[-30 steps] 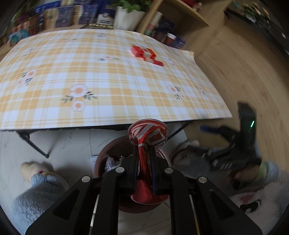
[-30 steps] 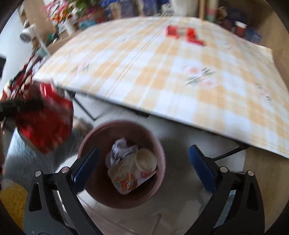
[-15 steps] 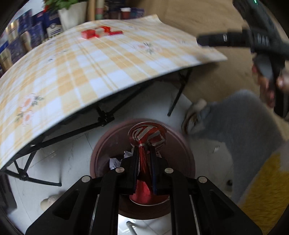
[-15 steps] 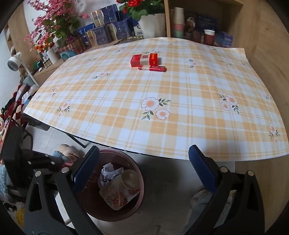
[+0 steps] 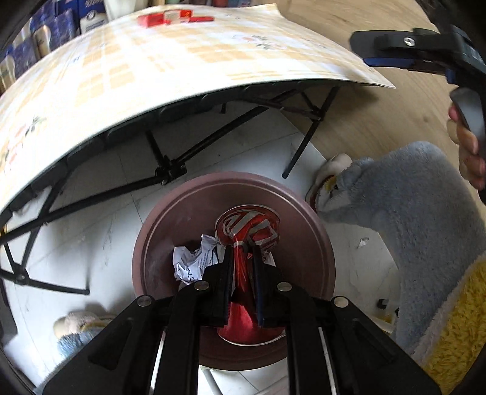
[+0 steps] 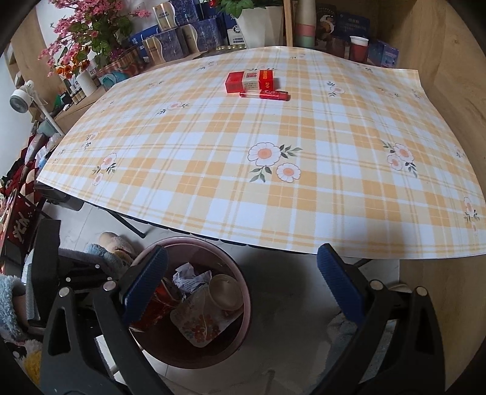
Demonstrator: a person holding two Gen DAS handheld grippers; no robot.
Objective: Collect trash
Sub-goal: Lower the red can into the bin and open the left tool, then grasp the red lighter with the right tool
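I saw a red box (image 6: 251,81) and a red lighter (image 6: 265,95) lying together on the checked worktop (image 6: 243,170), potted flowers (image 6: 91,33) behind.

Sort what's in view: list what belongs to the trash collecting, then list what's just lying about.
Belongs to the job:
- crushed red can, pinched in the left gripper over the bin
- brown bin
- crumpled paper and paper cup in the bin
- right gripper, open

Just lying about:
- red packet and red lighter on the table
- boxes and potted plant behind it
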